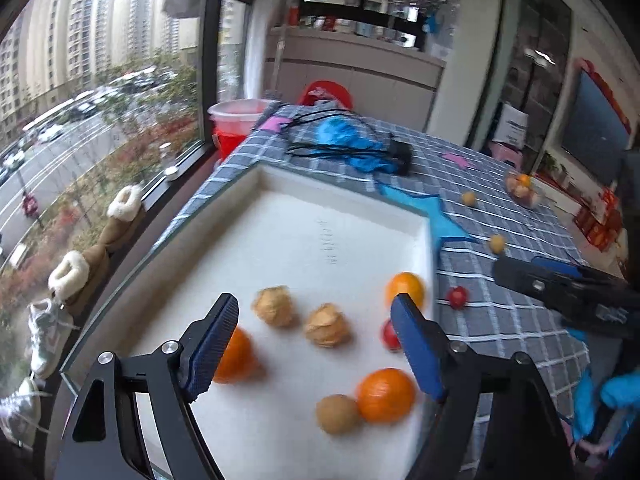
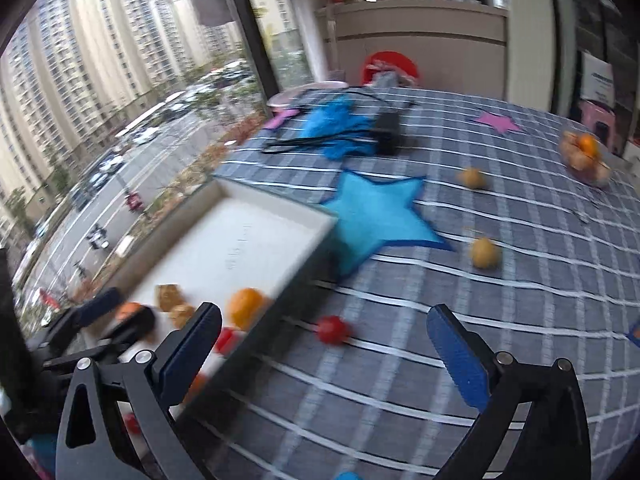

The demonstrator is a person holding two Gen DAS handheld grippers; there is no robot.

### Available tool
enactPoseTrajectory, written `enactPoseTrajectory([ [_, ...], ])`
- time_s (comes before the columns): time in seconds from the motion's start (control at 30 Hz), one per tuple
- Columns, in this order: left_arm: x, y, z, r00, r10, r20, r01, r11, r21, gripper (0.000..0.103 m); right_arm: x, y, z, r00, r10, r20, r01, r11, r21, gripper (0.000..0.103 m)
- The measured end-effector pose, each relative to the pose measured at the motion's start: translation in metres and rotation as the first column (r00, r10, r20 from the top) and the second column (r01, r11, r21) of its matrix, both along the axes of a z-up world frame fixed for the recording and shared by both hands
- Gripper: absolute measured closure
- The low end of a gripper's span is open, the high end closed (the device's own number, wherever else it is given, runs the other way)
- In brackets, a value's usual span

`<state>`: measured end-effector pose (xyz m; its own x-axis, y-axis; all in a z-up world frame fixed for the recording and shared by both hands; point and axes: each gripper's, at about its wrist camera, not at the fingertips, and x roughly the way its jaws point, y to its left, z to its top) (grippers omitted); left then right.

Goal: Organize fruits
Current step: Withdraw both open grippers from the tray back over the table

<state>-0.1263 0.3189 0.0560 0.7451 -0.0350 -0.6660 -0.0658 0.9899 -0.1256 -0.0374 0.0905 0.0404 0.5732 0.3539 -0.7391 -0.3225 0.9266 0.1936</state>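
Broadly, the table (image 2: pixel 500 320), under a grey checked cloth, fills both views and carries everything. Next in size, the white tray (image 1: pixel 344 200) sits at its window-side edge, serving as the collecting place: it holds three oranges, one of them at its right wall (image 1: pixel 405 289), two papery husked fruits, a round tan fruit (image 1: pixel 337 414) touching the nearest orange (image 1: pixel 385 395), and a red fruit partly hidden behind a gripper finger. A blue star (image 2: pixel 376 220) lies flat on the cloth, one point touching the tray's corner, likely decoration and no part of the sorting. Beyond it a black cable and adapter rest on crumpled blue material. Both grippers point down at the work. The left gripper (image 1: pixel 316 338) hangs over the tray with jaws spread and nothing between them, so it carries no fruit. The right gripper (image 2: pixel 324 354) is over the cloth just beside the tray, jaws spread as wide as they go and empty, aimed toward the stray fruit. Still outside the tray are a small bowl of fruit (image 2: pixel 585 156) at the far edge, two yellow fruits (image 2: pixel 484 253) well apart on the cloth, and a red fruit (image 2: pixel 333 330) lying near the tray, seemingly the handiest next pick.
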Motion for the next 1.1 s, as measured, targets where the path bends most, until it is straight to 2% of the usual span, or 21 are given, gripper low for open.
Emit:
enactPoseTrajectory([
  [0.17,0.001,-0.051,0.005,0.991,-0.132,-0.007,0.132,0.99,0.041,0.021,0.011,-0.047,-0.018,0.991,-0.123,-0.046,0.119,0.989,-0.087,0.0],
  [0.3,0.007,-0.095,0.0,0.977,-0.209,-0.046,0.213,0.973,0.086,0.021,0.004,-0.081,-0.033,0.981,-0.191,-0.033,0.181,0.963,-0.198,0.0],
  [0.37,0.012,-0.115,-0.006,0.971,-0.229,-0.074,0.236,0.966,0.103,0.021,-0.002,-0.096,-0.039,0.978,-0.208,-0.024,0.197,0.954,-0.225,0.0],
  [0.5,0.027,-0.14,-0.023,0.967,-0.208,-0.15,0.227,0.966,0.122,0.021,-0.012,-0.129,-0.054,0.974,-0.224,-0.047,0.212,0.961,-0.179,0.0],
  [0.67,0.046,-0.154,-0.038,0.968,-0.151,-0.202,0.181,0.974,0.137,0.021,-0.02,-0.142,-0.05,0.975,-0.217,-0.042,0.213,0.972,-0.099,0.0],
  [0.77,0.059,-0.155,-0.044,0.971,-0.106,-0.214,0.143,0.976,0.165,0.021,-0.021,-0.141,-0.051,0.975,-0.219,-0.038,0.214,0.971,-0.106,0.0],
  [0.83,0.068,-0.153,-0.05,0.969,-0.086,-0.233,0.123,0.981,0.149,0.022,-0.021,-0.138,-0.052,0.975,-0.221,-0.035,0.215,0.969,-0.125,0.0],
  [0.97,0.077,-0.153,-0.051,0.977,-0.051,-0.207,0.088,0.981,0.173,0.022,-0.02,-0.136,-0.052,0.975,-0.221,-0.033,0.215,0.968,-0.132,0.0],
  [1.0,0.078,-0.153,-0.052,0.978,-0.049,-0.201,0.085,0.981,0.176,0.026,-0.02,-0.136,-0.052,0.975,-0.221,-0.034,0.216,0.968,-0.125,0.0],
  [1.03,0.079,-0.153,-0.052,0.98,-0.054,-0.194,0.087,0.983,0.164,0.034,-0.021,-0.137,-0.052,0.975,-0.221,-0.034,0.216,0.969,-0.119,0.0],
  [1.07,0.078,-0.153,-0.051,0.98,-0.055,-0.19,0.085,0.984,0.157,0.037,-0.021,-0.138,-0.052,0.975,-0.221,-0.034,0.217,0.97,-0.111,0.0],
  [1.1,0.077,-0.154,-0.05,0.982,-0.052,-0.182,0.084,0.981,0.173,0.055,-0.021,-0.139,-0.052,0.974,-0.222,-0.034,0.217,0.97,-0.105,0.0],
])
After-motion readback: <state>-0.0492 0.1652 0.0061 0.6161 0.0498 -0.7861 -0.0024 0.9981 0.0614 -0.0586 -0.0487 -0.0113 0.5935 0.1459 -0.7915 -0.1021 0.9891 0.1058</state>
